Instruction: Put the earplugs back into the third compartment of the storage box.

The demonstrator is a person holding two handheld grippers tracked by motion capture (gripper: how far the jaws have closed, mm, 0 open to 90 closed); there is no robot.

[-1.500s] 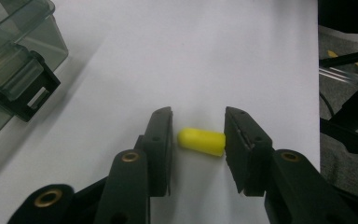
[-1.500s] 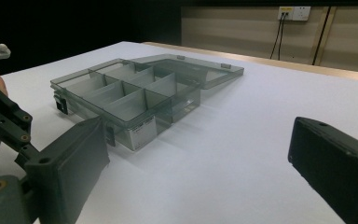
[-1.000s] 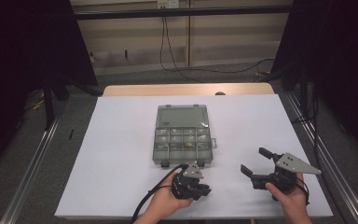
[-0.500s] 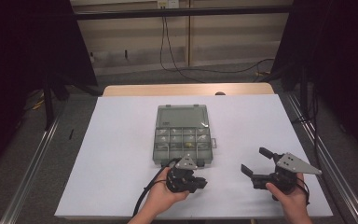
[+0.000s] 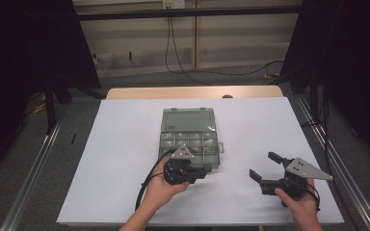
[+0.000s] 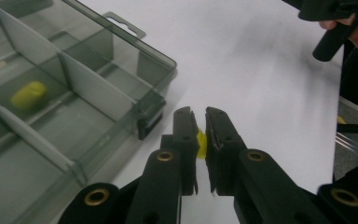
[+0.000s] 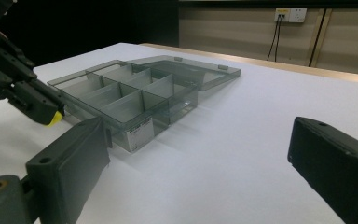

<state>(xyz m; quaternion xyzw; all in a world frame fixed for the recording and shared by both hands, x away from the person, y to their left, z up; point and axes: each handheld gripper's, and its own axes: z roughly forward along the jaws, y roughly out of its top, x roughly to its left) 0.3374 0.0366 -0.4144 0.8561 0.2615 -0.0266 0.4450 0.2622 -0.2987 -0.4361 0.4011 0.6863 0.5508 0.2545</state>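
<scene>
From the high view I have my left gripper (image 5: pixel 205 171) hovering just off the near right corner of the smoky clear compartment box (image 5: pixel 189 126), which lies in the middle of the white table sheet (image 5: pixel 120 144) with its lid (image 5: pixel 188 120) folded flat on the far side. In the left gripper view my two black jaws are pinched together on a small yellow piece (image 6: pixel 201 142), which peeks out between the pads, lifted above the sheet and just beside the box's corner latch. A second yellow piece (image 6: pixel 27 94) lies in one of the box's compartments, behind the divider walls. The right gripper view catches the same pinch from the side: the left gripper's tip (image 7: pixel 51 116) with a yellow speck at its end, close to the near edge of the box but not over a compartment. My right gripper (image 5: pixel 265 169) sits well apart on the right of the sheet, held low in my right hand (image 5: pixel 298 202); its jaws stand wide apart with nothing between them, pointing towards the box.
</scene>
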